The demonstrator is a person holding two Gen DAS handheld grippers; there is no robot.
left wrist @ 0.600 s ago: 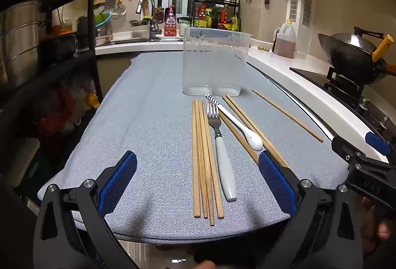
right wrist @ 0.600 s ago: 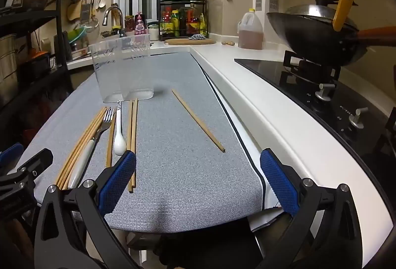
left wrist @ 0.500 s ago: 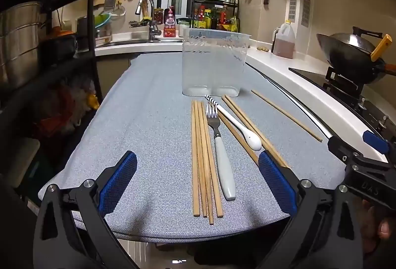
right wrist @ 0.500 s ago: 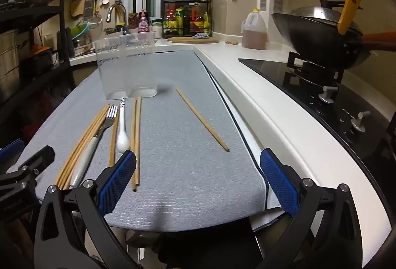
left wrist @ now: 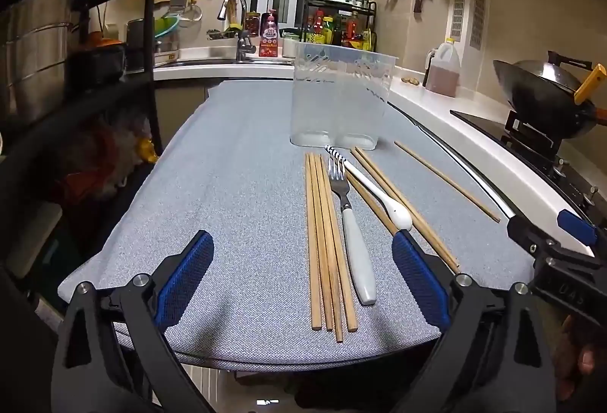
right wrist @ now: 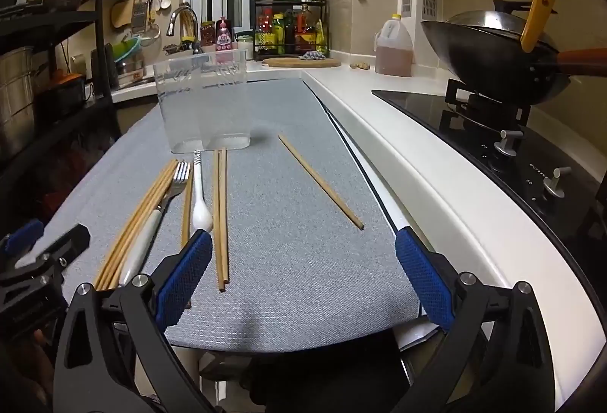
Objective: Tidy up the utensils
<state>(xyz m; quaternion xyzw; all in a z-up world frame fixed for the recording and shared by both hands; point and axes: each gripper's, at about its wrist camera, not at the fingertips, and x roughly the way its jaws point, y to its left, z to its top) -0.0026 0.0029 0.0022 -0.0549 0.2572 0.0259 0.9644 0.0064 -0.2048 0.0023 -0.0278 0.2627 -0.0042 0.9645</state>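
- Shelving [left wrist: 76, 33], black, stands at the far left of my left wrist view and carries steel pots.
- Left gripper [left wrist: 301, 284]: my fingers stand wide apart with nothing between them, held low over the near edge of the grey mat [left wrist: 235, 185] that covers the counter [right wrist: 436, 162].
- Bundle of four chopsticks [left wrist: 326, 242] lies lengthwise on the mat, just left of the fork.
- Fork [left wrist: 351, 227], with metal tines and a white handle, lies beside that bundle, tines pointing toward the container.
- Clear plastic container [left wrist: 339, 98] stands upright on the mat beyond the utensils; a divider splits it into two compartments, and I see nothing inside either.
- White spoon [left wrist: 373, 187] lies slanted, its striped handle end near the container's base and its bowl toward me; it crosses a single chopstick [left wrist: 370, 202].
- Pair of chopsticks [left wrist: 402, 202] lies just right of the spoon, slanting the same way.
- Lone chopstick [right wrist: 320, 181] lies well apart from the others, nearer the mat's right edge.
- Right gripper [right wrist: 303, 286]: my fingers are likewise spread wide and hold nothing, poised above the near edge of the mat, between the pair of chopsticks and the mat's right border.
- Oil jug [right wrist: 392, 48] sits on the white counter behind.
- Wok [right wrist: 493, 60] rests on the black hob [right wrist: 493, 136] at far right.
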